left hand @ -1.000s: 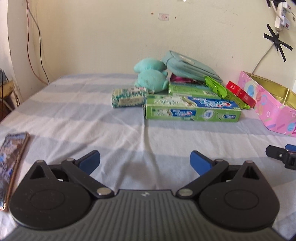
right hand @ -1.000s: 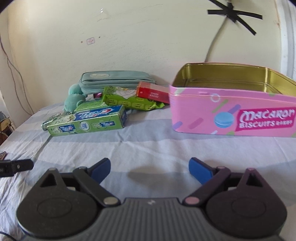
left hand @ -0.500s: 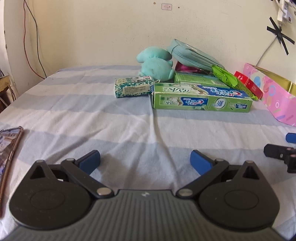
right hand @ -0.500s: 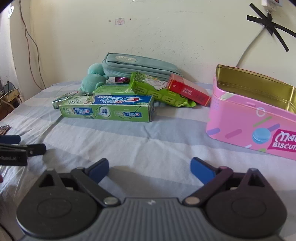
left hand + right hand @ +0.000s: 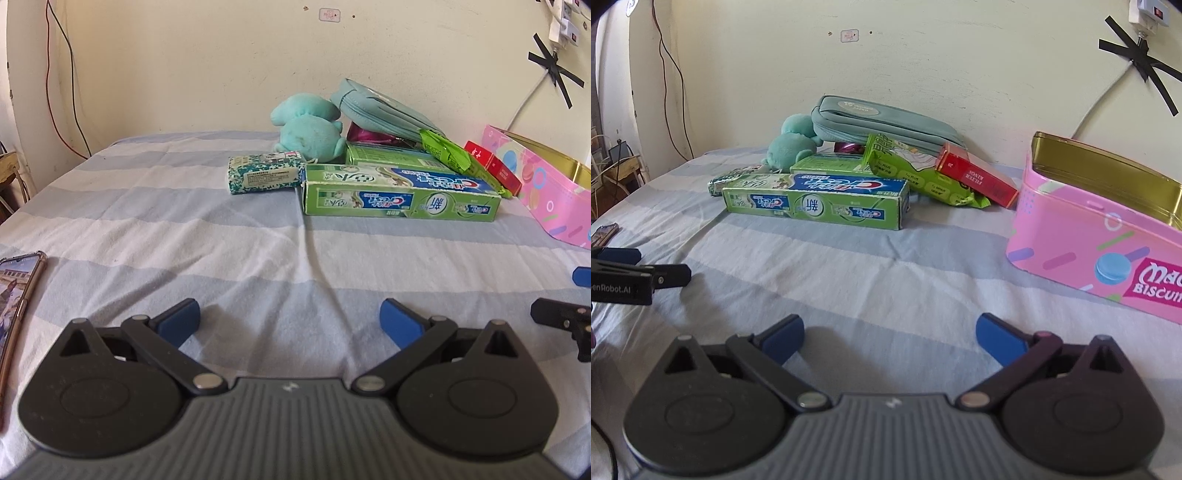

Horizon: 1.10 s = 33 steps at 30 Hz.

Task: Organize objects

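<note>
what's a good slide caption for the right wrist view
Open right tongs hover over the striped bedsheet, facing a Crest toothpaste box, a red cigarette pack and an empty pink biscuit tin.

Bedsheet (image 5: 229,236): pale blue and white broad stripes.
Long cardboard toothpaste box (image 5: 816,201): green, blue-red-white logo band.
Soft plush toy (image 5: 308,129): turquoise.
Zipped fabric pouch (image 5: 886,123): dusty teal.
Small packet (image 5: 264,177): white with dark green speckle.
Crinkled snack wrapper (image 5: 923,177): lime green.
Slim carton (image 5: 979,179): red.
Open biscuit tin (image 5: 1082,236): pink outside with pastel dashes and blue macaron, gold inside.
Wall (image 5: 221,55): cream.
Gripper pads (image 5: 179,321): blue on black arms.
</note>
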{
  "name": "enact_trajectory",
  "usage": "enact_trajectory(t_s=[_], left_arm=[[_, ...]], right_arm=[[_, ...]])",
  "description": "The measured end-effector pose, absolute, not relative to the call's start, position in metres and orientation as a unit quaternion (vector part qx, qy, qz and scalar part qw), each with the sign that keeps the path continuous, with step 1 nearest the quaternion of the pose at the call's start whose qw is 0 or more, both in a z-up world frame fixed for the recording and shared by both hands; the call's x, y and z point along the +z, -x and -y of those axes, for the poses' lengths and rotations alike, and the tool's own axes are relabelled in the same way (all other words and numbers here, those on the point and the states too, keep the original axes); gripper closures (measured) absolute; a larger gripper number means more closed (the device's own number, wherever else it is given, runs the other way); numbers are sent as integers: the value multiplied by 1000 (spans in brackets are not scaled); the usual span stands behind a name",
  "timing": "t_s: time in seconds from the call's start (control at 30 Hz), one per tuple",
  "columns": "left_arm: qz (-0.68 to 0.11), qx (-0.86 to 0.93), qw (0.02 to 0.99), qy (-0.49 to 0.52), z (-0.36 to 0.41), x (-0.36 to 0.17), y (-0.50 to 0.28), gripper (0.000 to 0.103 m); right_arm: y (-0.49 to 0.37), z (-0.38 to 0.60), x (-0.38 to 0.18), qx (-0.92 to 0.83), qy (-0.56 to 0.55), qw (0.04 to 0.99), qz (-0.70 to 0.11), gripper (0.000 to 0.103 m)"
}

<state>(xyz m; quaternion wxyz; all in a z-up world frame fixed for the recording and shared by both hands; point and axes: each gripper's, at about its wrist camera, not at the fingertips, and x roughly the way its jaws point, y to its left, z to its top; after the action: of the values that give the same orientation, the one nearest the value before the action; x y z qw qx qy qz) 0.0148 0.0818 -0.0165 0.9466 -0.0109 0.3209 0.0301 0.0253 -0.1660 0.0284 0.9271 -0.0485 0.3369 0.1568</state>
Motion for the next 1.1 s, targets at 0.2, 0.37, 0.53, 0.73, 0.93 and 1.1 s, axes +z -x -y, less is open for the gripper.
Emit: enact_trajectory(t_s=[0.2,0.37,0.53,0.73,0.93,1.1], left_arm=[[-312,10,948,60,-99,1,-28,0],[-282,-24,955,92,-108,23,-61,0],[-290,-52,949,116,-103,23,-95,7],[-324,-57,933,143,-102,6,-123,7],[-327,-71,932,142,-85,1,-123,17],[-333,-78,930,138,-78,6,-105,20]], right_arm=[[-32,170,32,167,28,931,-324,7],[-55,157,44,180,57,939,-288,22],[-79,139,42,205,82,933,-283,28],[-104,124,34,212,114,927,-287,14],[-112,120,30,239,102,917,-302,29],[-96,133,35,235,67,920,-307,32]])
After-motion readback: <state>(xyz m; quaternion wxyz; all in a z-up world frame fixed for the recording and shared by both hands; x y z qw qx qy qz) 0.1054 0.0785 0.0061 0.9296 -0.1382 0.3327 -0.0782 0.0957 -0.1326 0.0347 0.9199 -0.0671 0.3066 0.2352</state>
